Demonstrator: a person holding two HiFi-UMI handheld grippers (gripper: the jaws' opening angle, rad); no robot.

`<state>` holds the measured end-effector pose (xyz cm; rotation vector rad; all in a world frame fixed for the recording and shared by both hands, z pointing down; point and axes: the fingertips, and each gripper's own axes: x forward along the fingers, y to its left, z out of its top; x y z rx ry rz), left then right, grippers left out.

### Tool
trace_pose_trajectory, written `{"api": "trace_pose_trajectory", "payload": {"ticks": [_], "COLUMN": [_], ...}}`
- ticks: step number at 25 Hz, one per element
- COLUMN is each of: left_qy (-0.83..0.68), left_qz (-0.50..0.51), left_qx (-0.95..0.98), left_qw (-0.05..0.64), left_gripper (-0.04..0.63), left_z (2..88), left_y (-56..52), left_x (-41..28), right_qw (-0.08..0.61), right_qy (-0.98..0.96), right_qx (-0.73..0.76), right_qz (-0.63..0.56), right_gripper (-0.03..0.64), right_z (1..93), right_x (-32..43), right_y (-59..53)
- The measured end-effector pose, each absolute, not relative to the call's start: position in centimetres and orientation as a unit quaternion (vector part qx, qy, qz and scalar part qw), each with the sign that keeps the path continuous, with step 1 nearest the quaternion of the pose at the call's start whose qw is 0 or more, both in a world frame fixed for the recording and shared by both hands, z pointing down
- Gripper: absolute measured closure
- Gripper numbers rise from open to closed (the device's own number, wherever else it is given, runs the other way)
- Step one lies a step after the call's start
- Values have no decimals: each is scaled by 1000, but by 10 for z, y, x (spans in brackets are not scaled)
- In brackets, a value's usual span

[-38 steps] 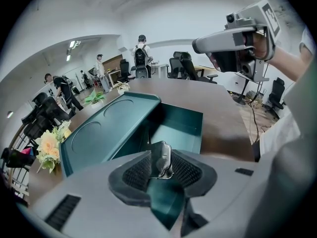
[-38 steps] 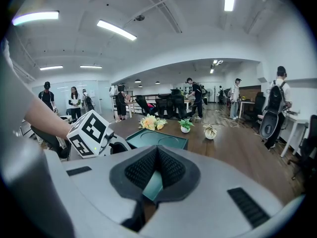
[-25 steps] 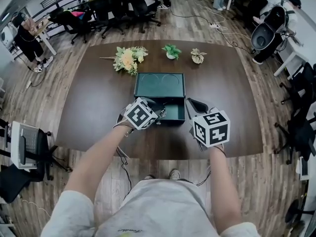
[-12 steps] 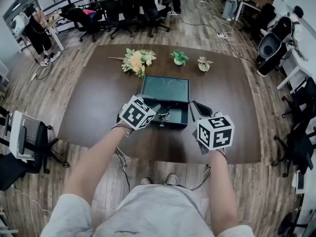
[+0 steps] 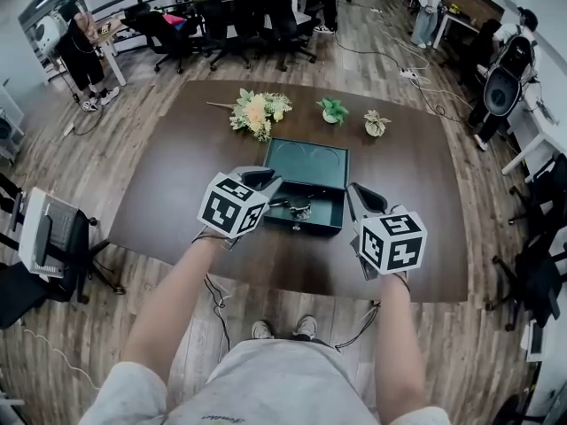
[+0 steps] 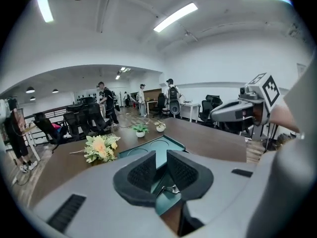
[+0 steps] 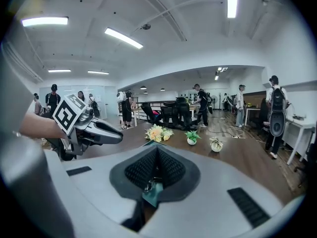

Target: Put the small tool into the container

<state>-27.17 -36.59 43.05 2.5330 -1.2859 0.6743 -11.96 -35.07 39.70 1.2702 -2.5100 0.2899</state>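
Observation:
A dark green container (image 5: 321,177) stands open on the brown table (image 5: 177,202), its lid laid back. The small metal tool (image 5: 299,209) lies inside its front part; it shows below the jaws as a tool (image 6: 171,188) in the left gripper view. My left gripper (image 5: 262,181) hovers at the container's left front edge, above the tool. Its jaws are closing with a narrow gap and nothing between the pads (image 6: 143,172). My right gripper (image 5: 364,198) hangs to the right of the container, with its jaws together and empty.
A flower bunch (image 5: 258,112) and two small potted plants (image 5: 334,110) (image 5: 376,124) sit along the table's far side. Office chairs (image 5: 239,11) and people stand beyond. A chair (image 5: 53,237) is at the left.
My left gripper has drawn back to the left from over the container's front part and its jaws have narrowed. The tool stays in the container. The right gripper has barely moved.

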Motion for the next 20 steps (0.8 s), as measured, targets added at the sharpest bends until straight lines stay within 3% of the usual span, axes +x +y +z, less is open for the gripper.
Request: {"api": "trace_pose_trajectory", "payload": {"ticks": [20], "left_qy": [-542], "left_qz": [135], "left_qx": [821], "left_qw": [121], "left_gripper": [597], "left_z": [394], "left_y": [-337], "left_x": [-320], "right_qw": [149], "right_qy": [-881], "right_qx": [441], "right_qz": [82], "right_gripper": [612], "right_z": [383], "right_x": [-125], "right_y": [-346]}}
